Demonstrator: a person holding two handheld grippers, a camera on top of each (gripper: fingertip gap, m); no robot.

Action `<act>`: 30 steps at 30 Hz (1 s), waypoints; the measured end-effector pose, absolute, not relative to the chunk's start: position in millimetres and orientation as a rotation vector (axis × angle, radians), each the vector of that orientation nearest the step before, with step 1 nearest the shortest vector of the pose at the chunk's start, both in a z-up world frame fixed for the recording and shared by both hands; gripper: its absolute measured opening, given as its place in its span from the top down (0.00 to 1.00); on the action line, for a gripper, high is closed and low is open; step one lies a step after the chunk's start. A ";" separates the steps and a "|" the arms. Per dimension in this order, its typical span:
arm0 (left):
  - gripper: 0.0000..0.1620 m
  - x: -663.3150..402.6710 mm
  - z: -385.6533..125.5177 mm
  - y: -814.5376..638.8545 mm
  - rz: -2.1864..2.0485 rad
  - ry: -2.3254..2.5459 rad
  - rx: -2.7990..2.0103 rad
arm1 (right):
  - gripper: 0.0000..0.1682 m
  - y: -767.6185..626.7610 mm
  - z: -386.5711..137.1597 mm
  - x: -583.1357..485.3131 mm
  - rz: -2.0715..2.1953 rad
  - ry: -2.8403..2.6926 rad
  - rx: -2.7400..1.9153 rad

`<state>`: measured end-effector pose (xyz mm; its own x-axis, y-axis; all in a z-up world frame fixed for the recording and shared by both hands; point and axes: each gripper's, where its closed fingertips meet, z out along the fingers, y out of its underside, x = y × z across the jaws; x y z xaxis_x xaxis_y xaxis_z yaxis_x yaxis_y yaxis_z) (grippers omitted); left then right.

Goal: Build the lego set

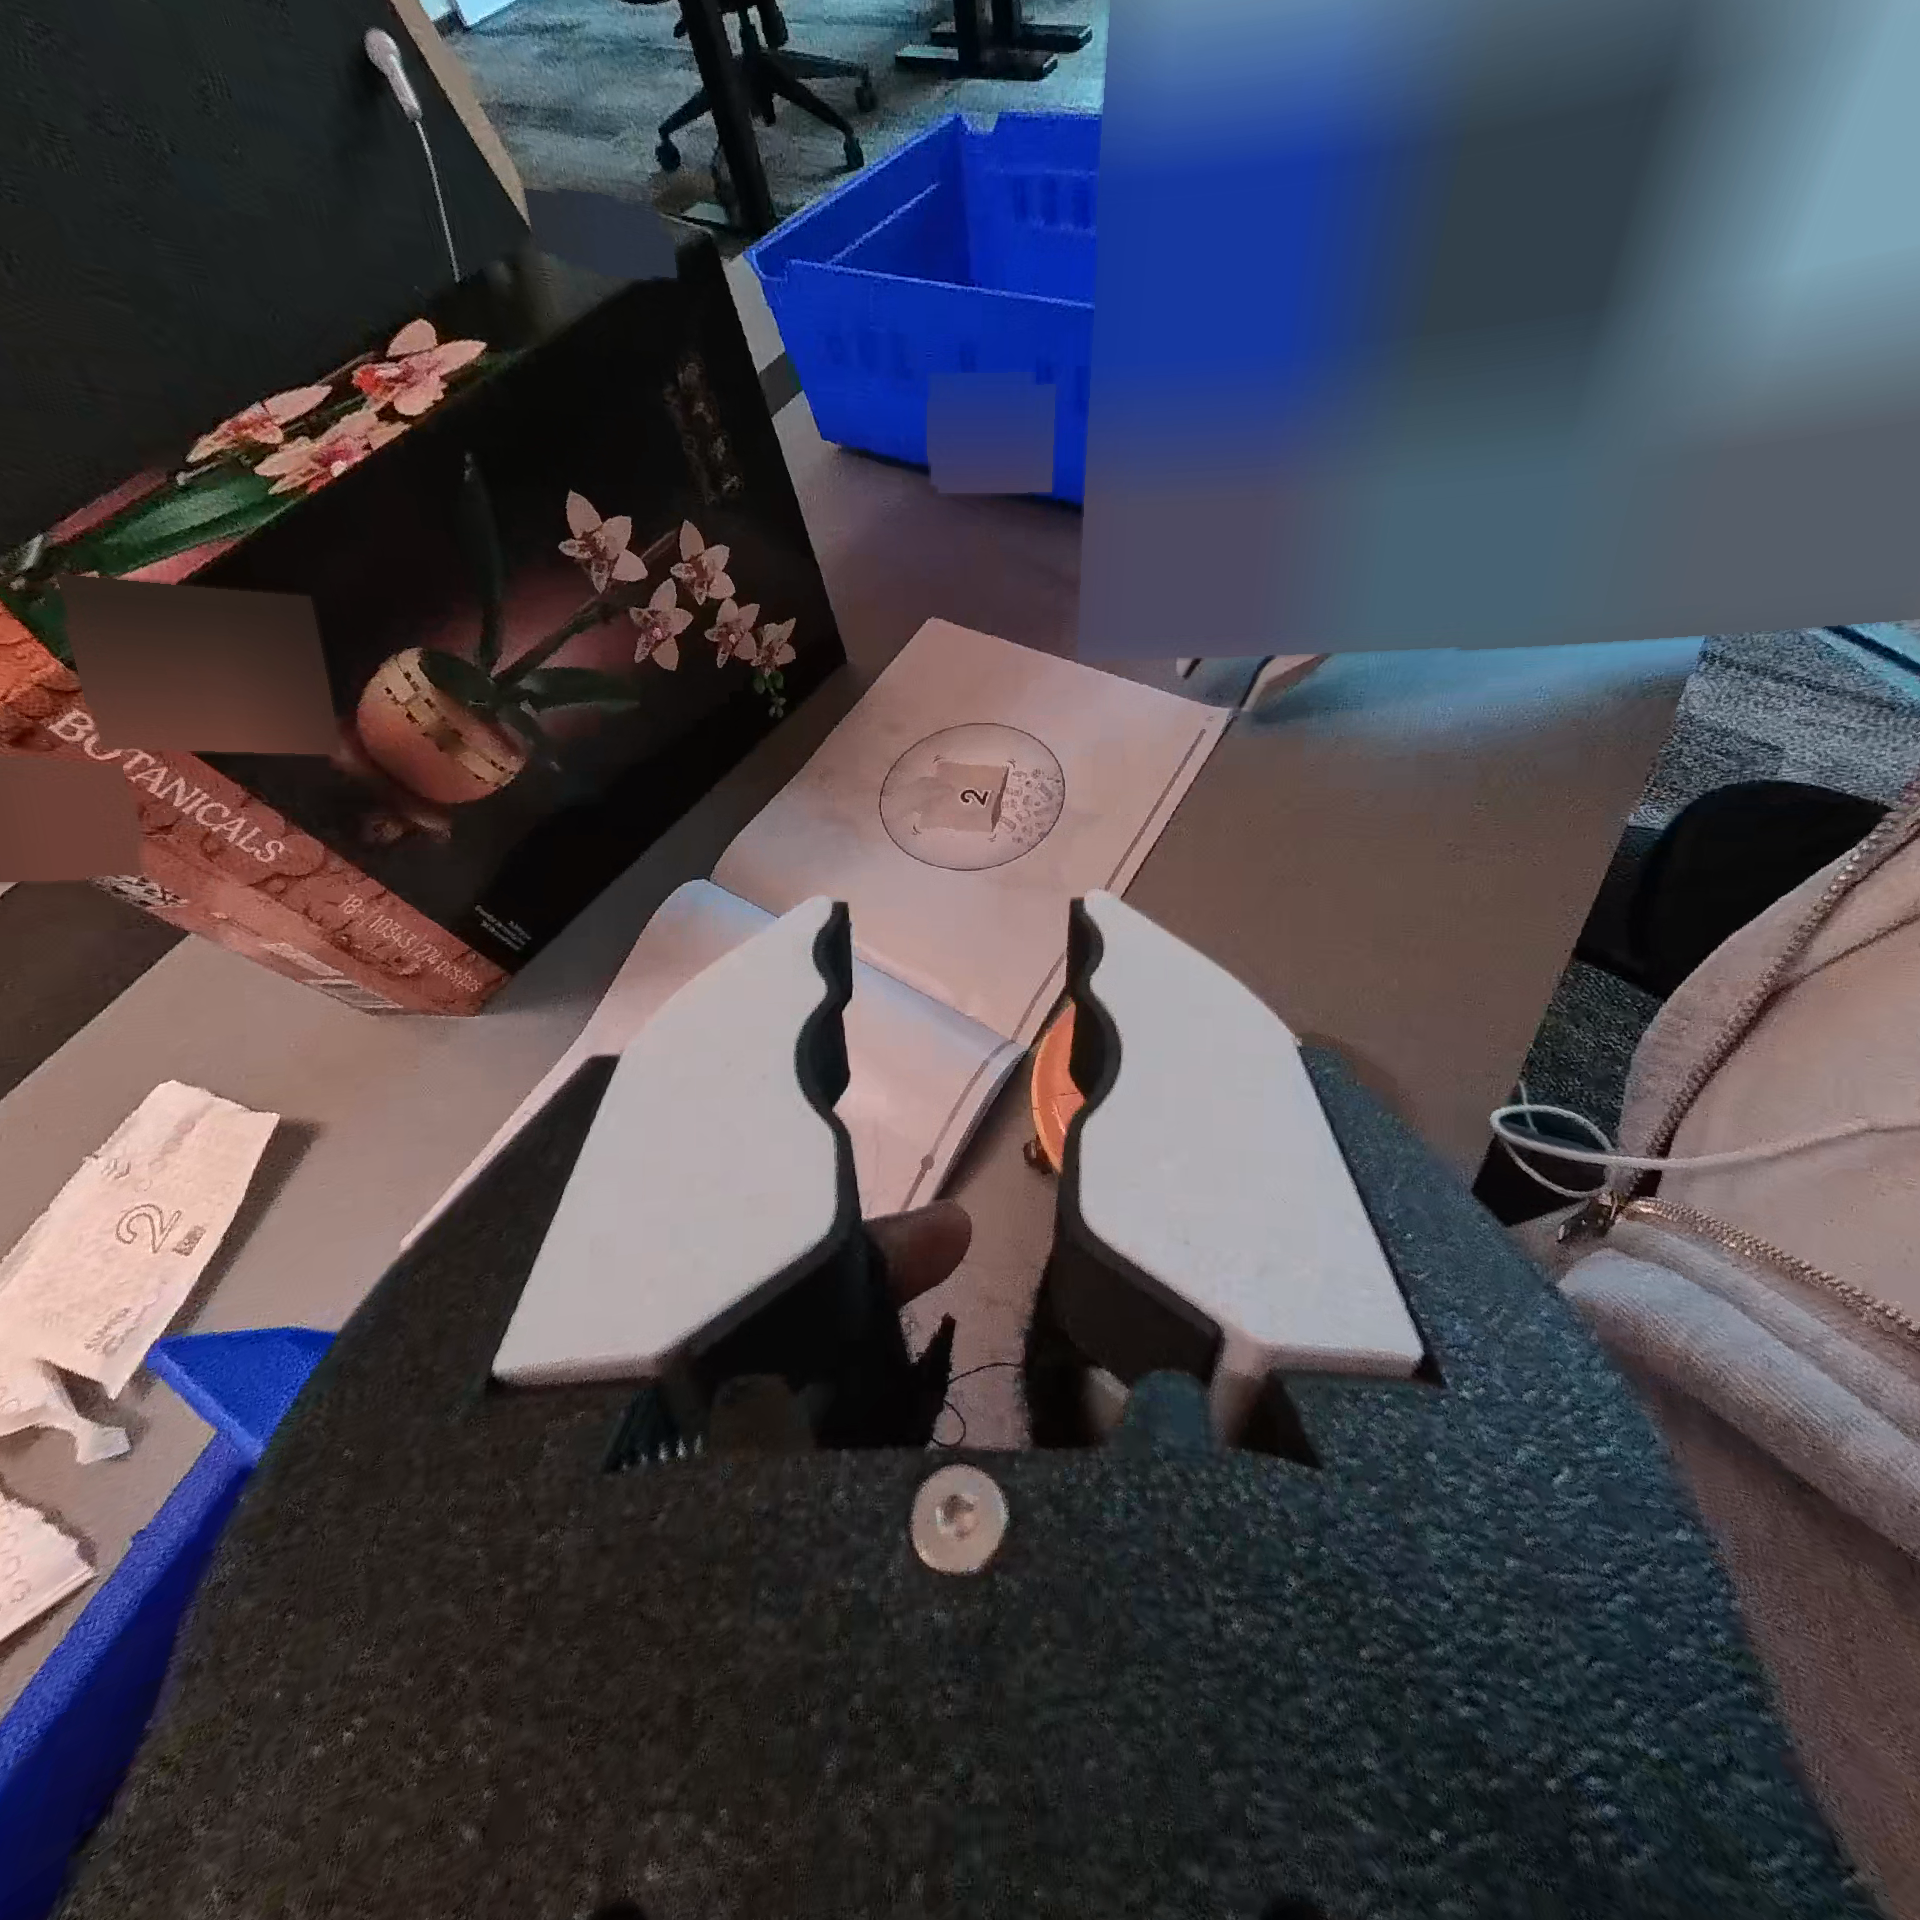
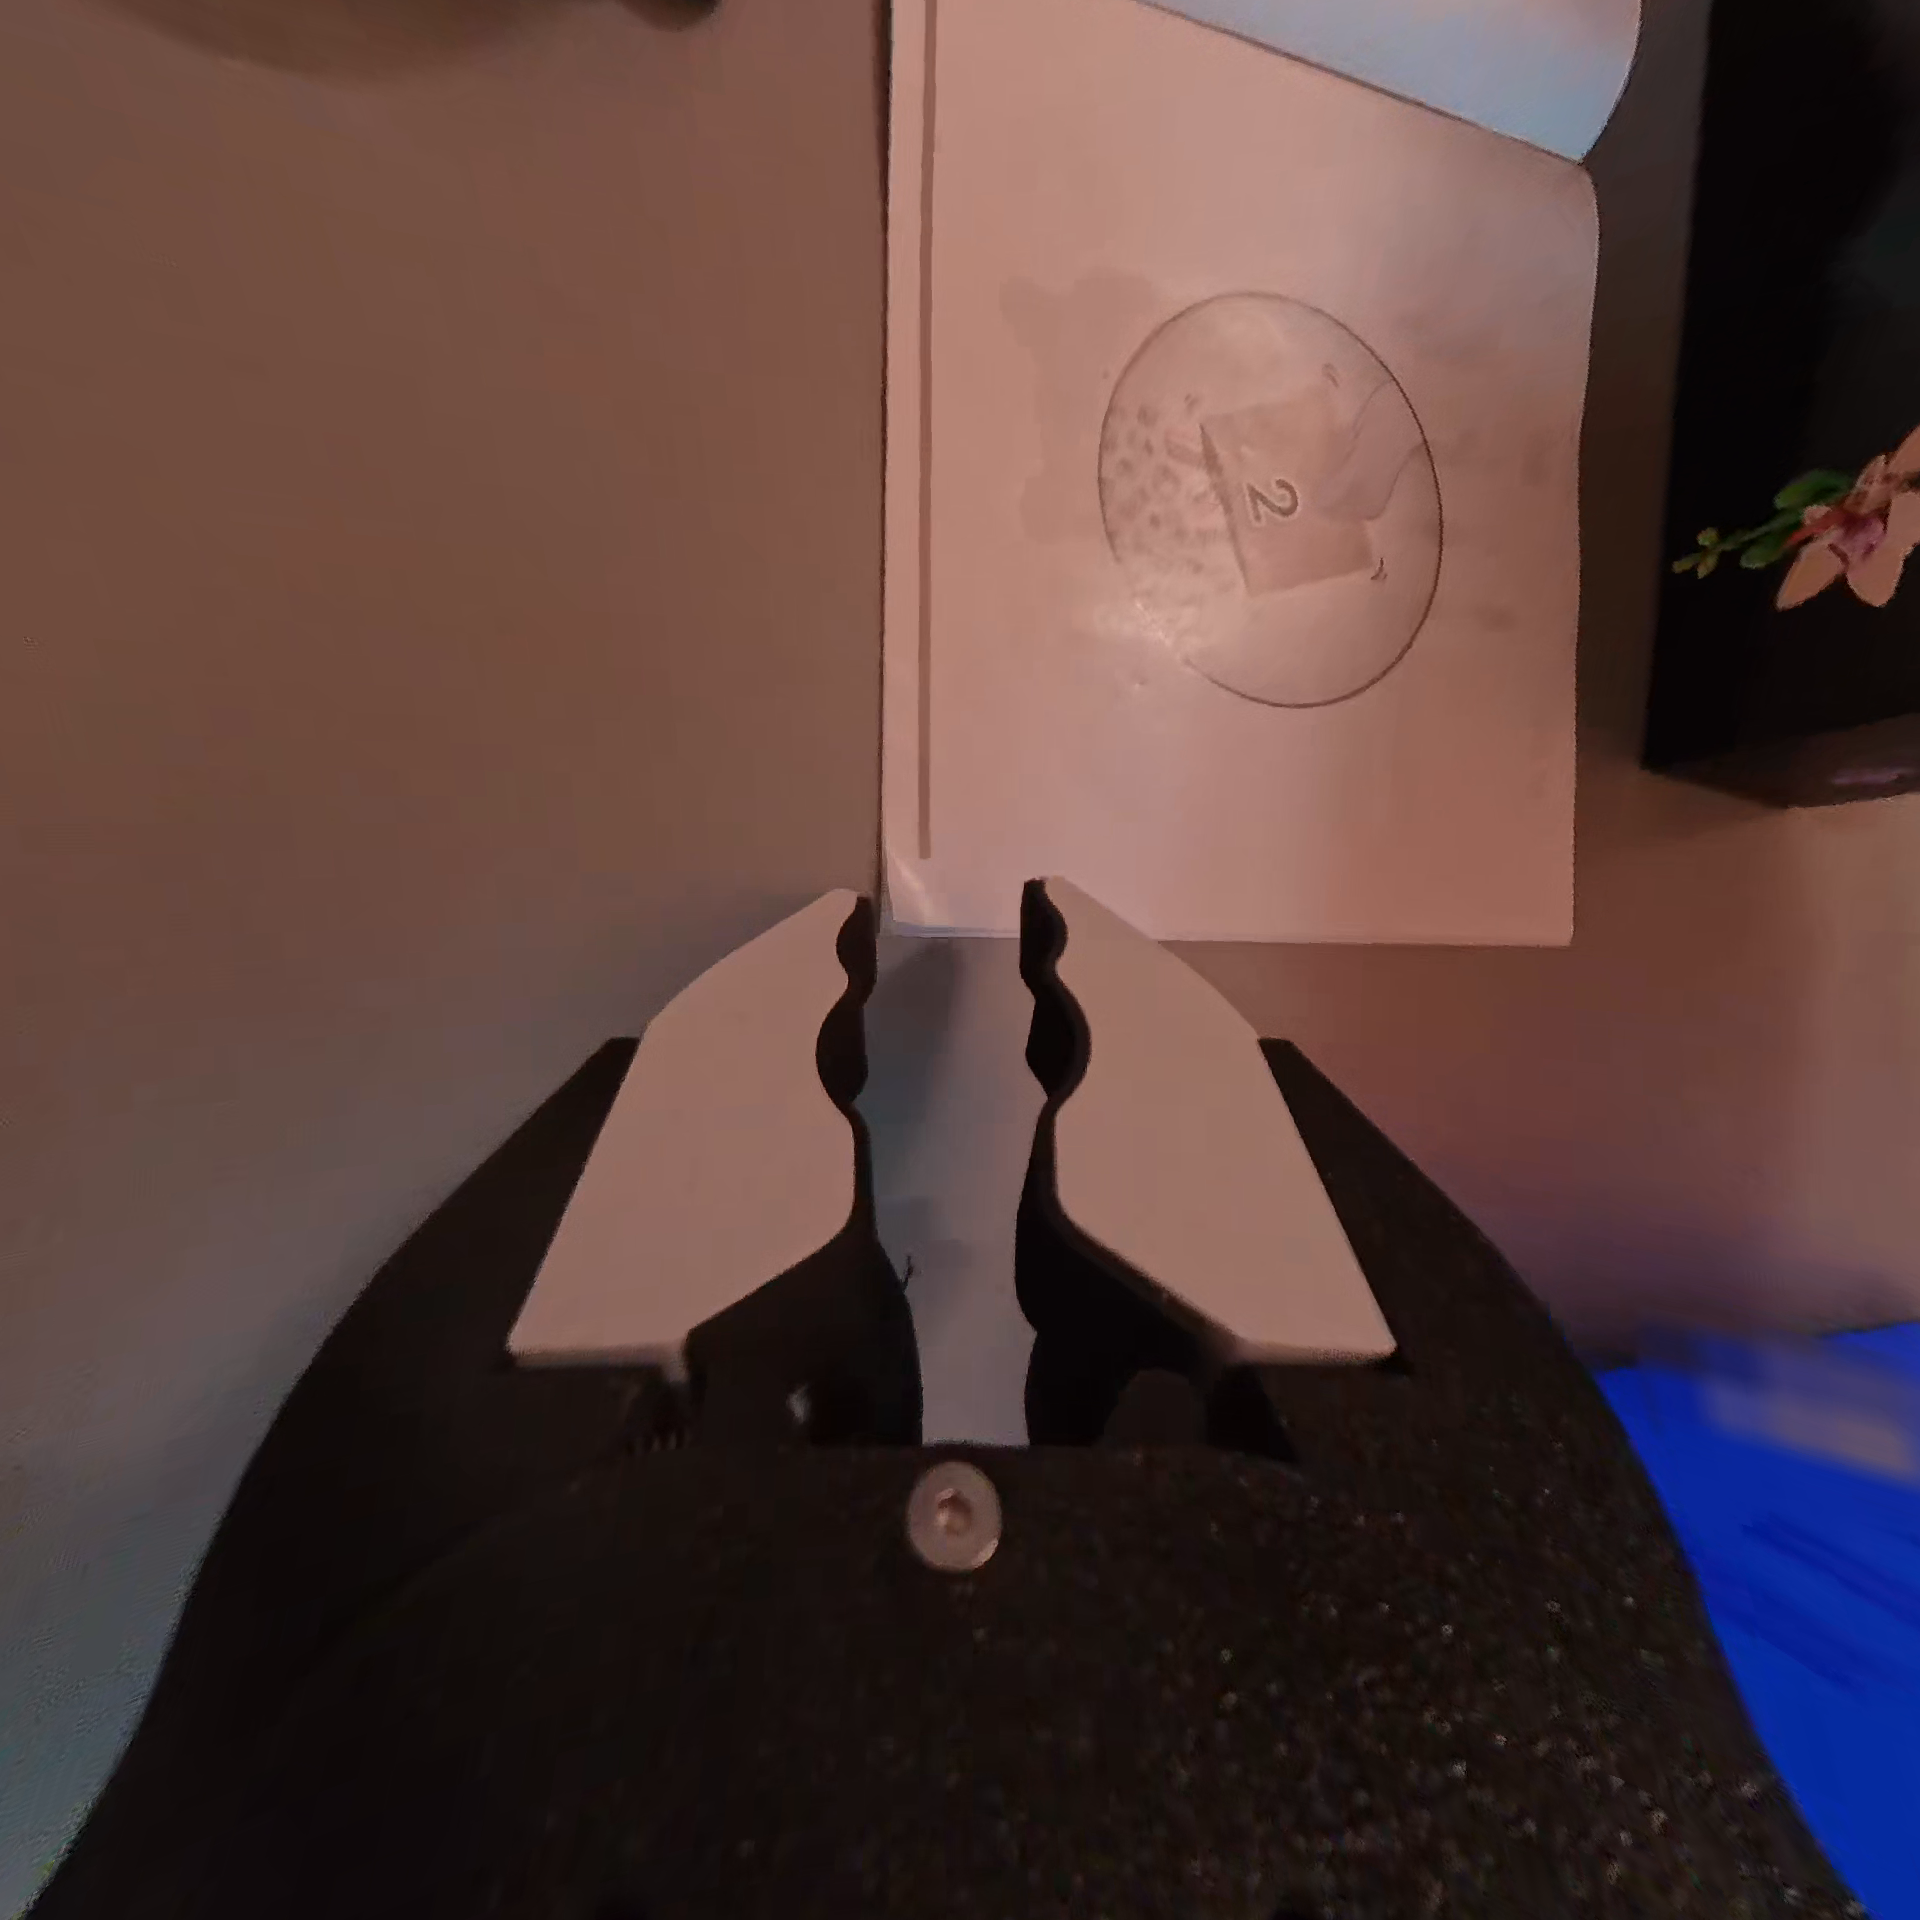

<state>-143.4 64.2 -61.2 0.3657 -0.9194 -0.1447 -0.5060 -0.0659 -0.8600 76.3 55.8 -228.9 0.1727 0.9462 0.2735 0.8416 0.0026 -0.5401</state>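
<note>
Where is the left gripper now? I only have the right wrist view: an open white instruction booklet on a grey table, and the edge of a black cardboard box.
Observer: The left gripper hovers open and empty over the open white instruction booklet.
Operator: Any bricks near it?
Observer: A round tan-orange piece lies on the grey table at the booklet's edge, partly hidden under one finger of that gripper.
Operator: Are the part bags around?
Observer: Torn white paper bags lie on the table at the left of the left wrist view, beside the rim of a blue plastic bin.
</note>
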 end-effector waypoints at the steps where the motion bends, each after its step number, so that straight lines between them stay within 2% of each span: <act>1: 0.75 -142.7 -63.8 64.7 -0.563 1.282 -1.716 | 0.84 56.2 -229.8 75.4 0.225 -1.690 -1.851; 13: 0.75 -147.9 -68.3 70.3 -0.585 1.284 -1.727 | 0.88 64.3 -228.5 79.2 0.175 -1.699 -1.866; 22: 0.75 -153.9 -69.8 73.2 -0.558 1.293 -1.712 | 1.00 62.2 -231.3 75.7 0.149 -1.755 -1.853; 30: 0.74 -114.6 -74.9 102.0 -0.640 1.480 -1.689 | 1.00 77.3 -188.2 62.1 0.281 -1.436 -1.767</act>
